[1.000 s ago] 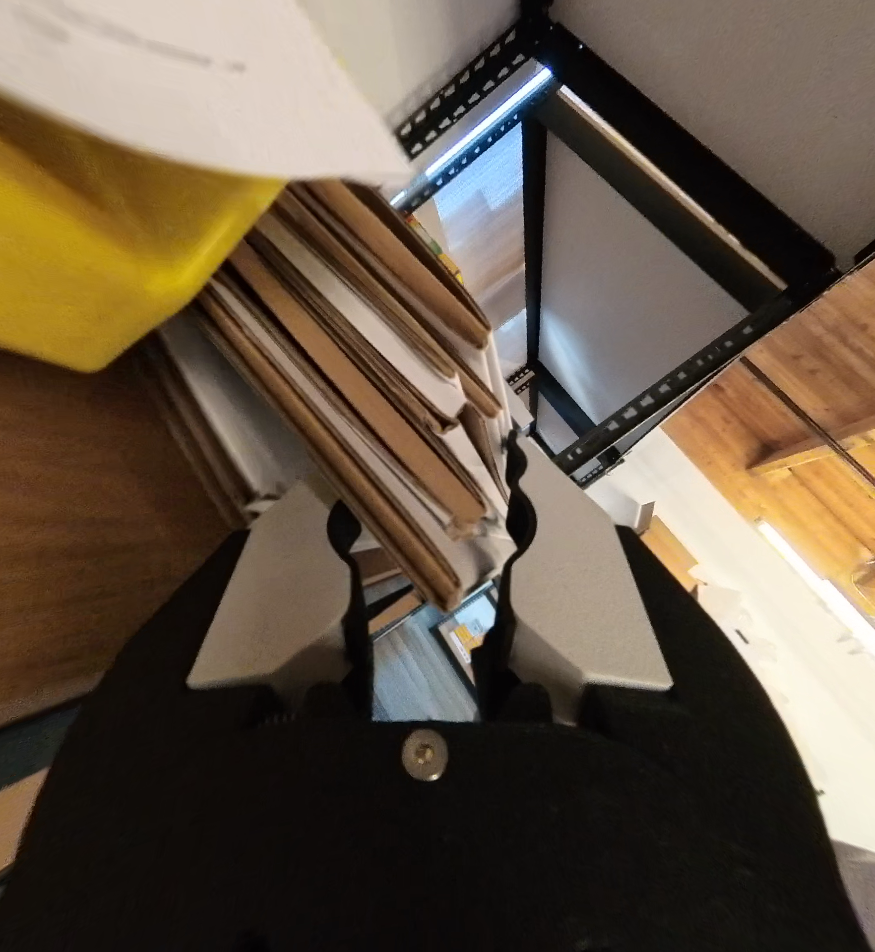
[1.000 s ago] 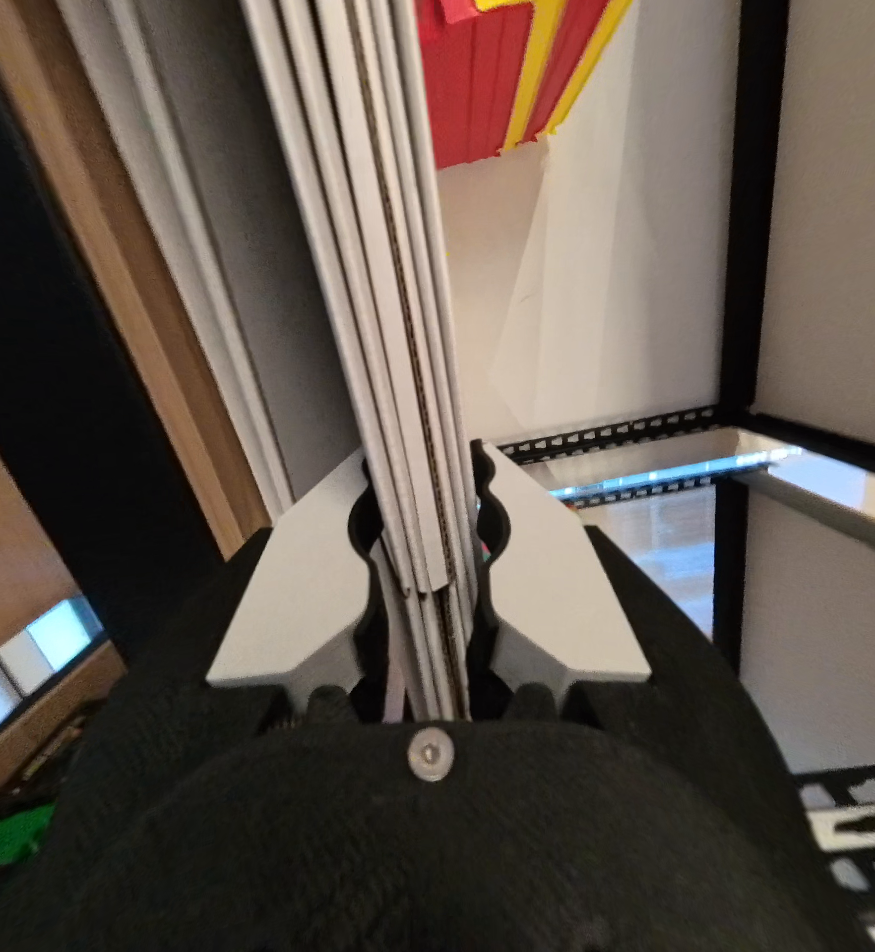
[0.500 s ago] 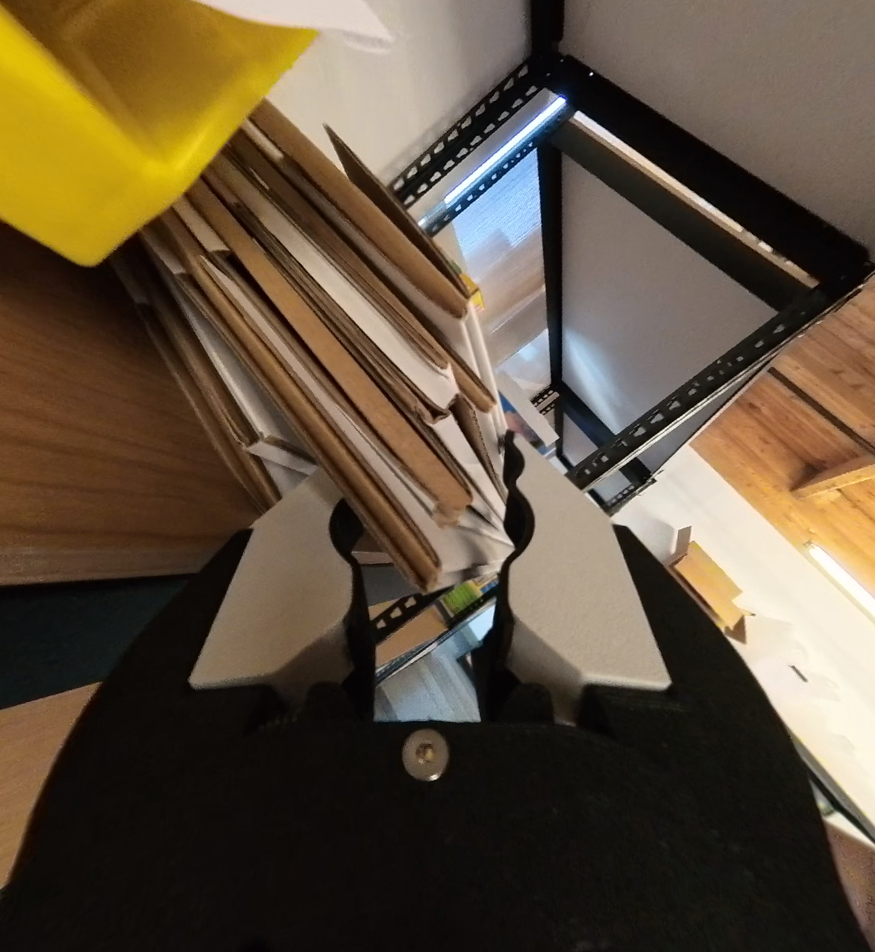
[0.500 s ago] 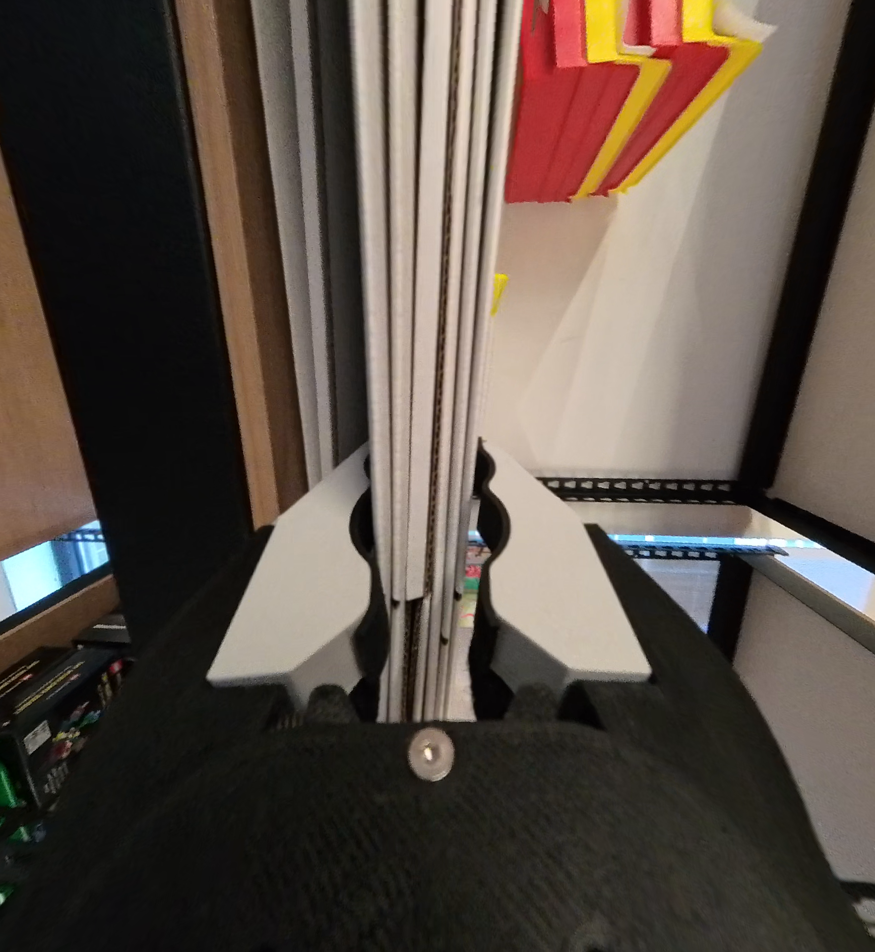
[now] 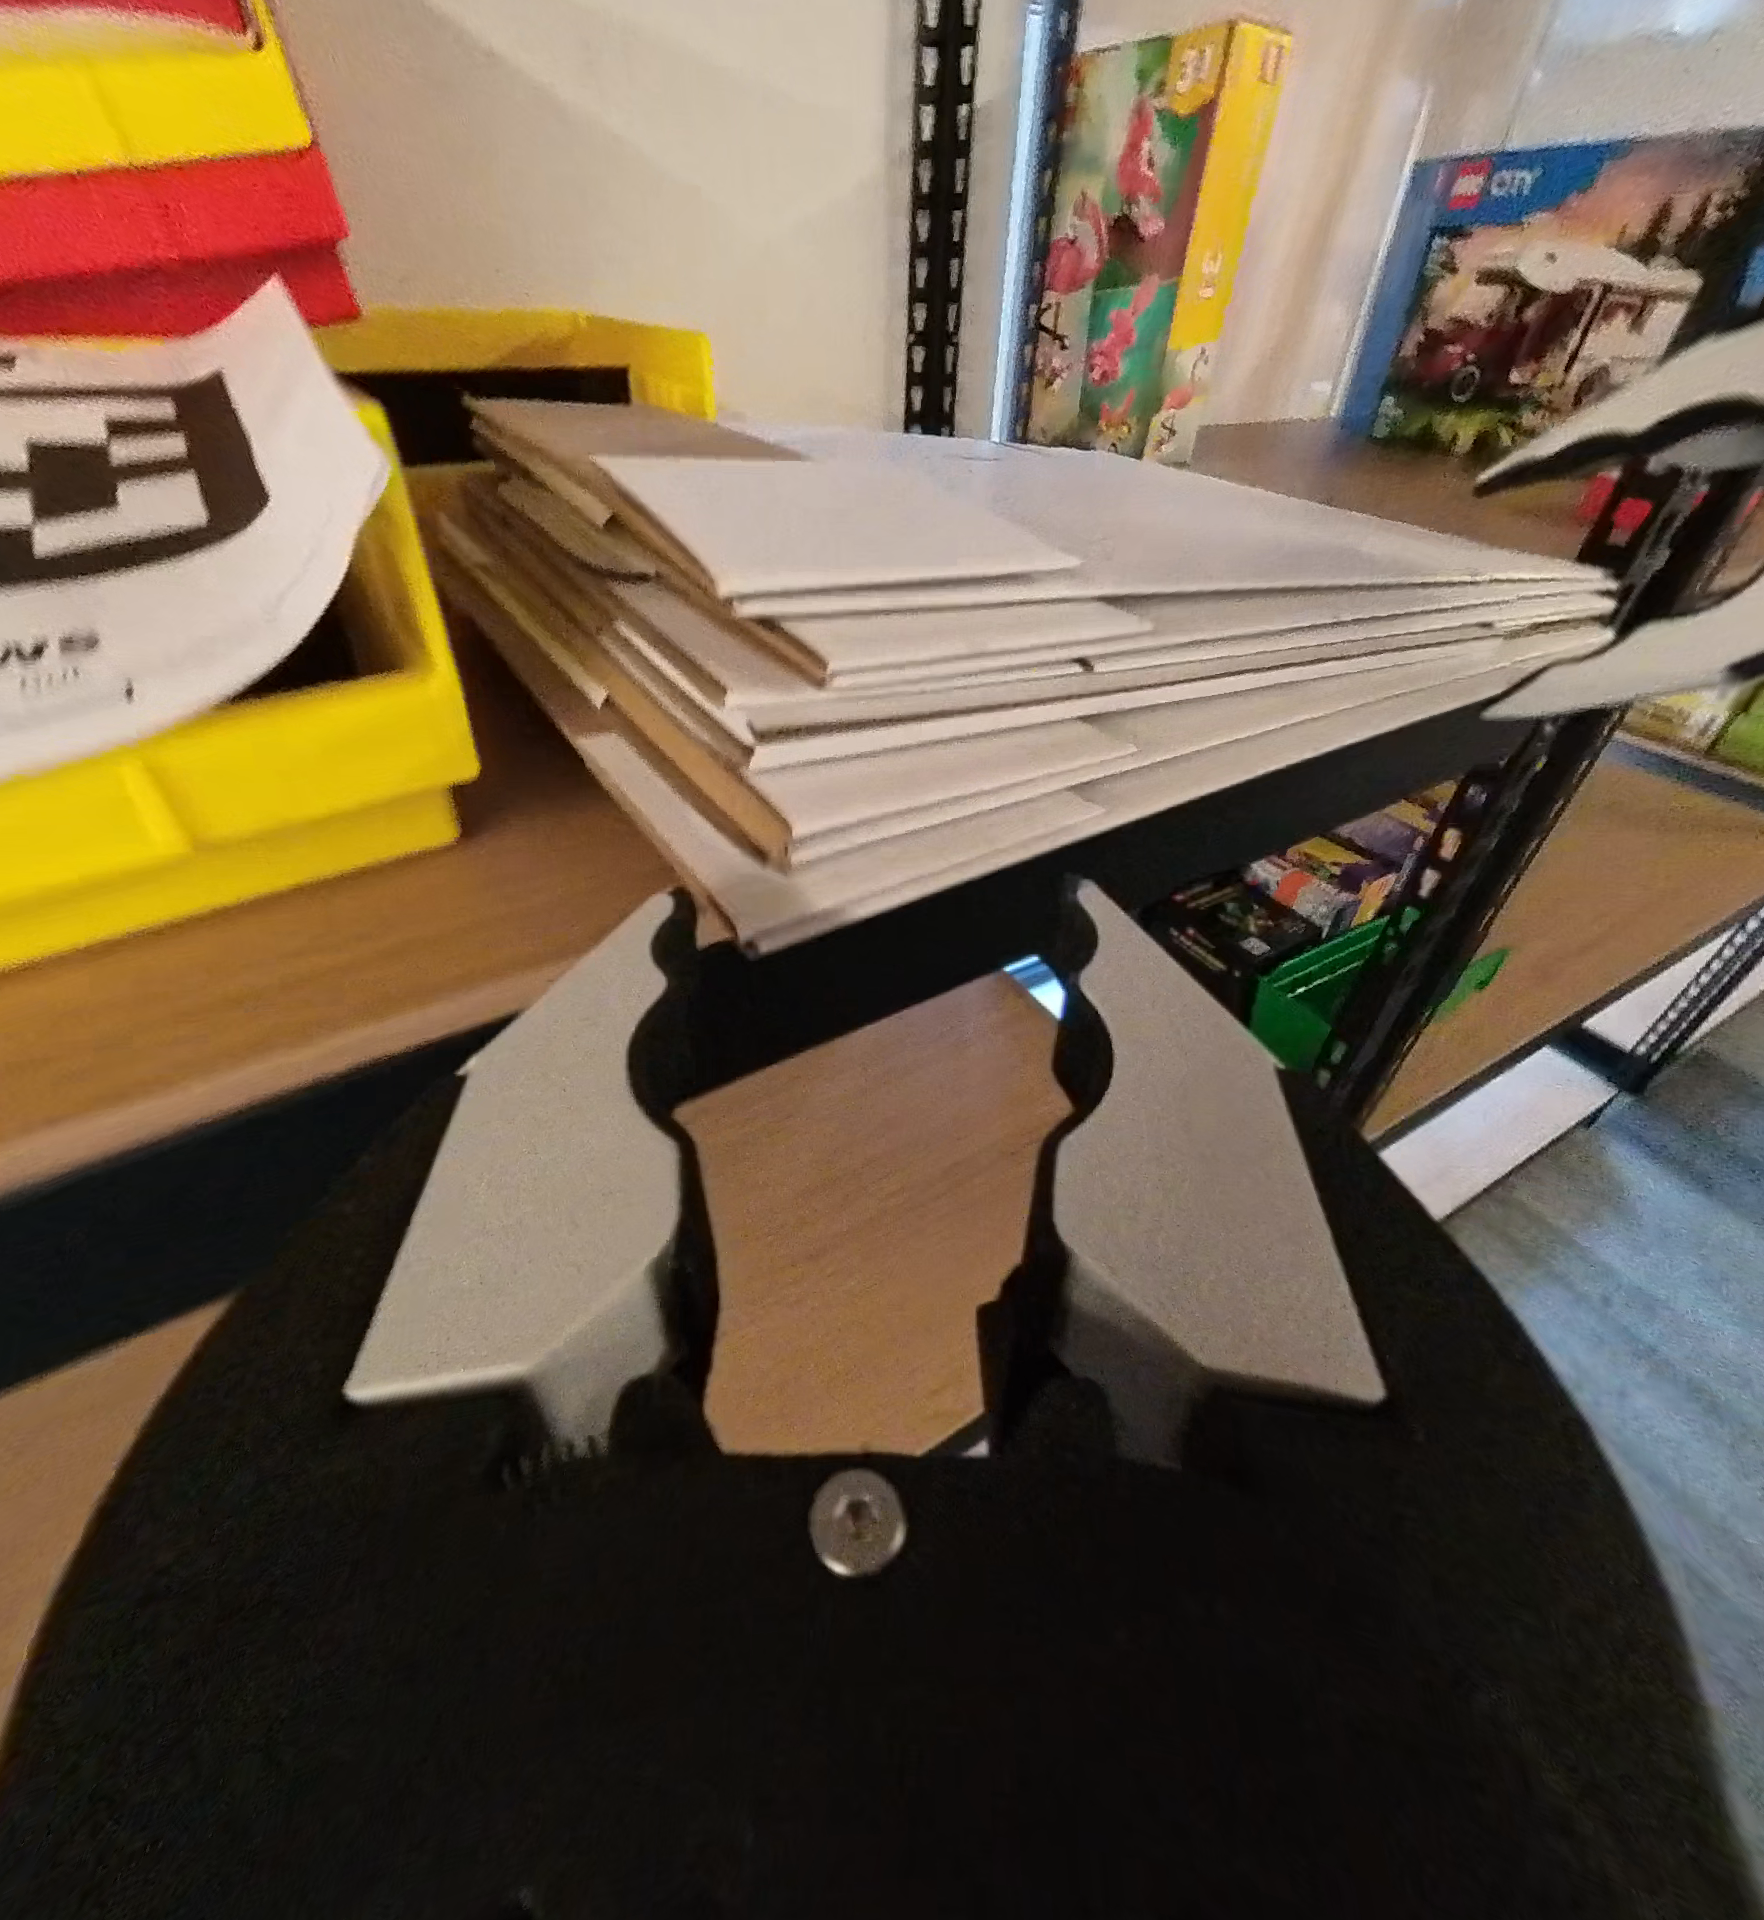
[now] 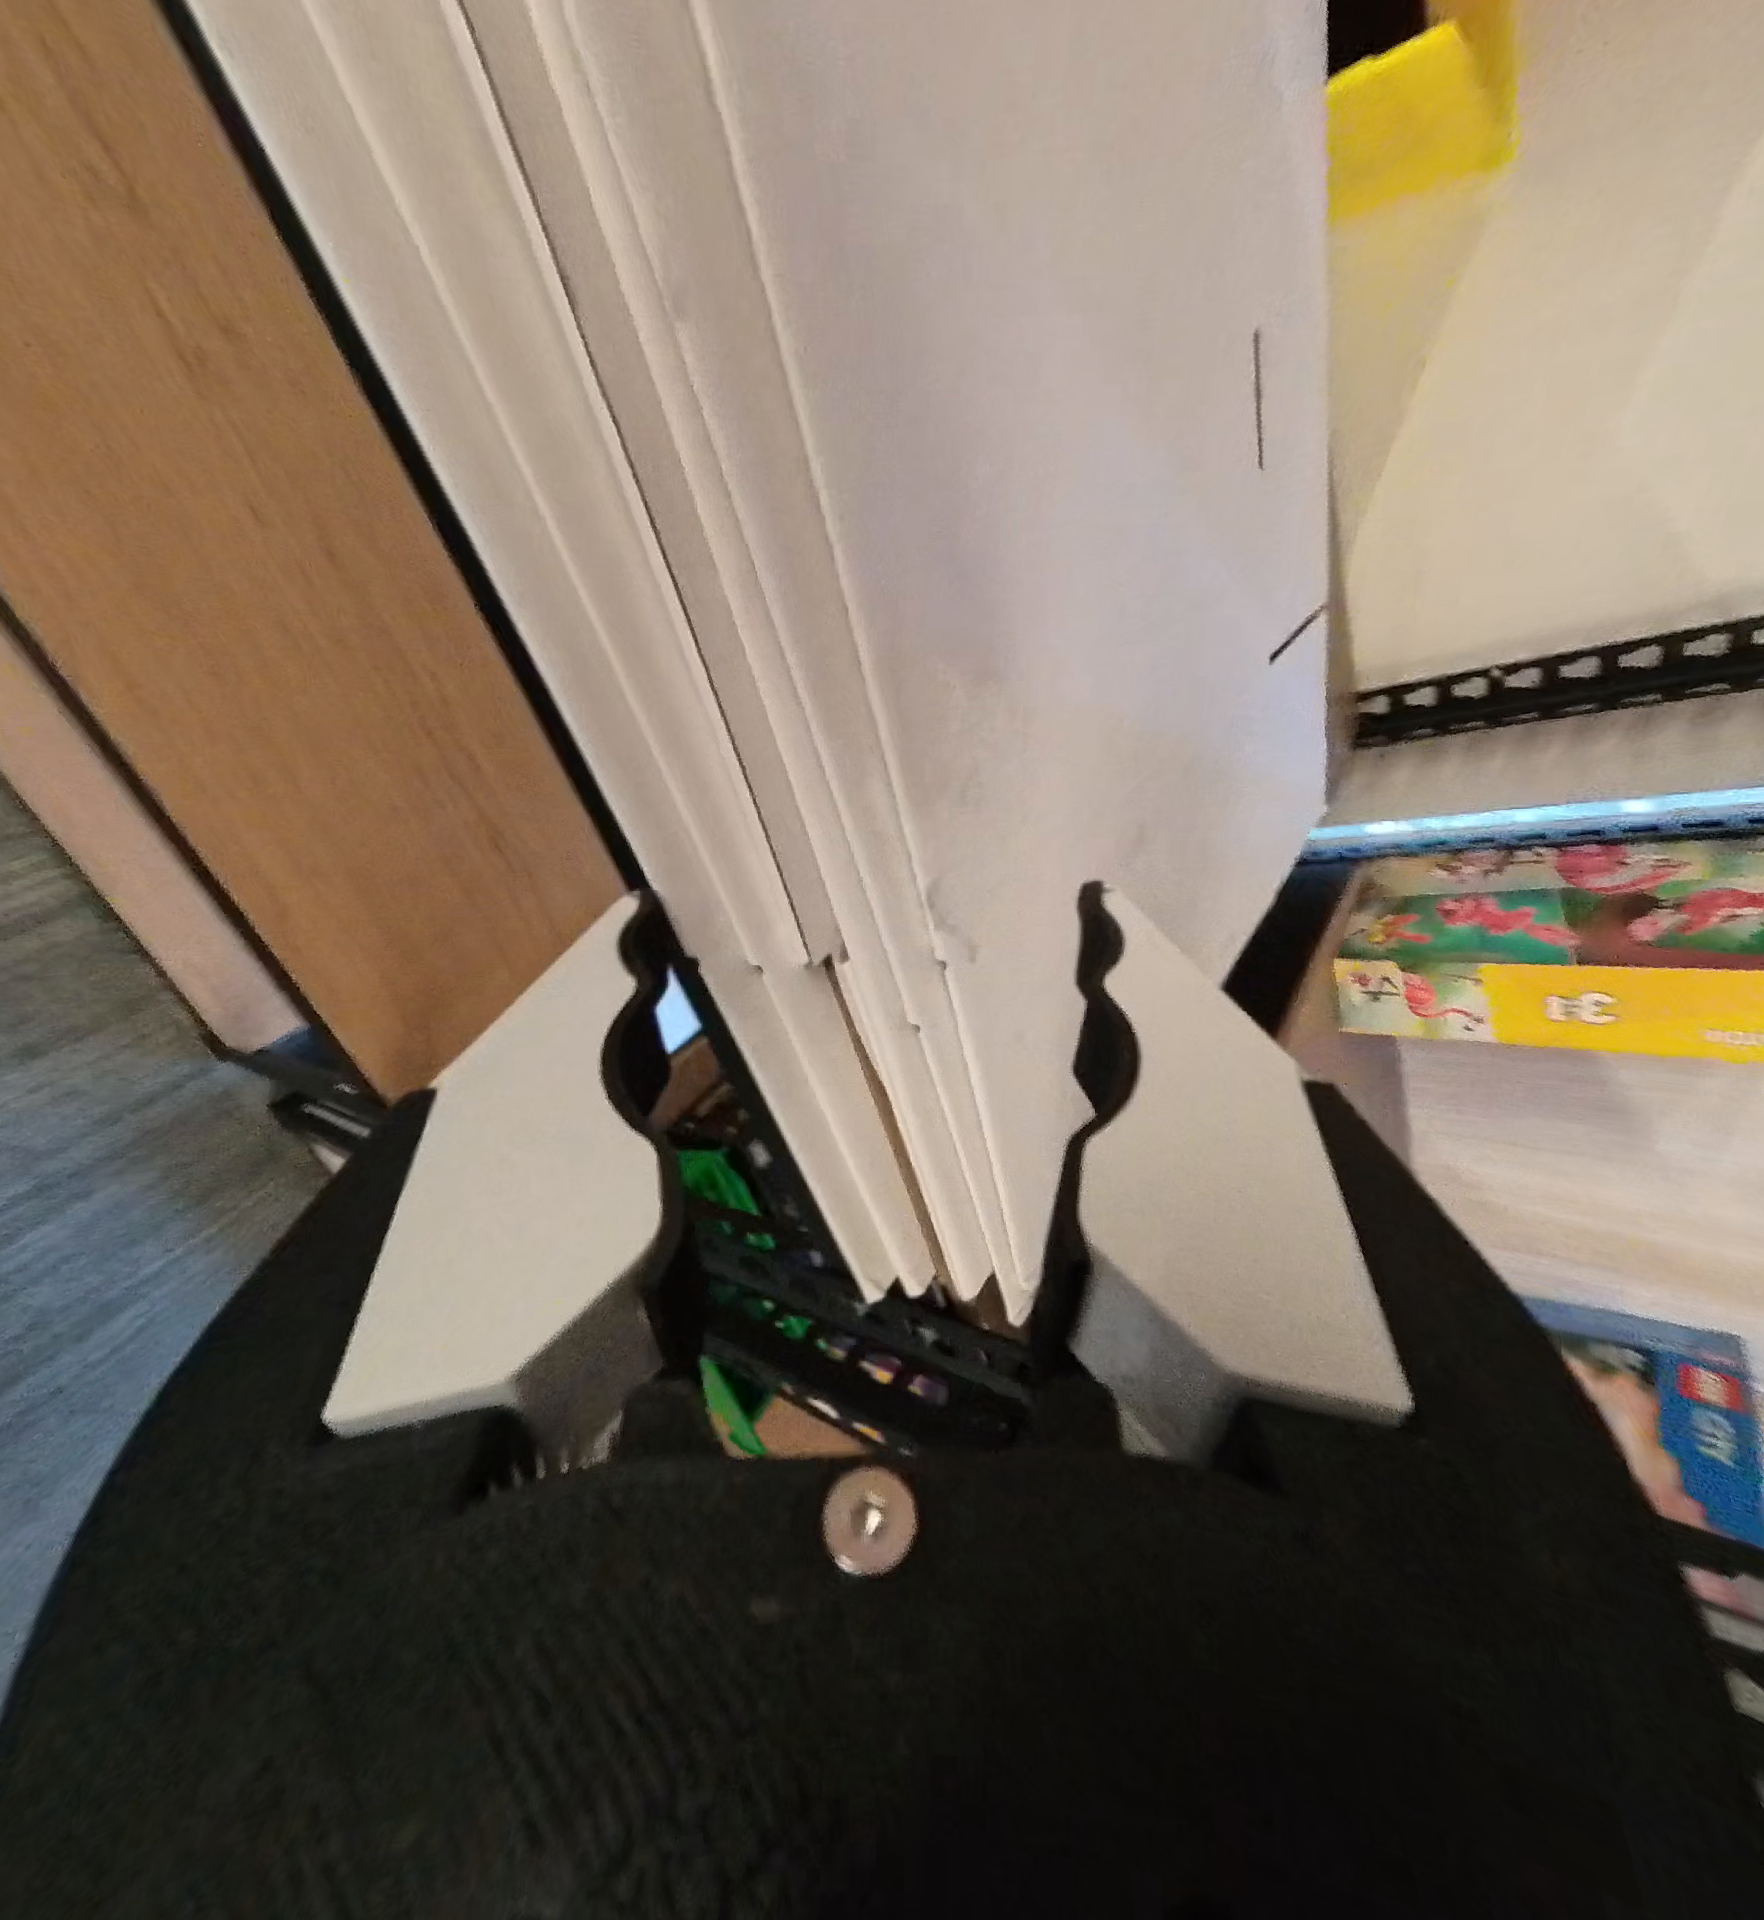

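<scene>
A stack of flattened white and brown cardboard sheets [image 5: 961, 582] lies flat on the wooden shelf [image 5: 234, 987], its near corner hanging over the black front edge. My left gripper [image 5: 873, 899] is open and empty, its fingertips just below that near corner. My right gripper [image 6: 867, 894] is open with the stack's end [image 6: 961, 520] between its fingers; the sheets lean on the right finger [image 6: 1200, 1091] and a gap shows on the left. The right gripper also shows in the left wrist view [image 5: 1667, 582], straddling the stack's far end.
A yellow bin [image 5: 234, 790] with a printed paper sheet [image 5: 109, 540] stands left of the stack, red and yellow bins [image 5: 130, 229] above it. Toy boxes [image 5: 1138, 239] stand behind on the shelf. A lower shelf [image 5: 1304, 914] holds more boxes. Grey floor [image 5: 1636, 1247] lies right.
Both grippers were shut on the stack and carried it tilted. Now the stack lies flat on the shelf, both grippers have opened, and the left one has drawn back off it.
</scene>
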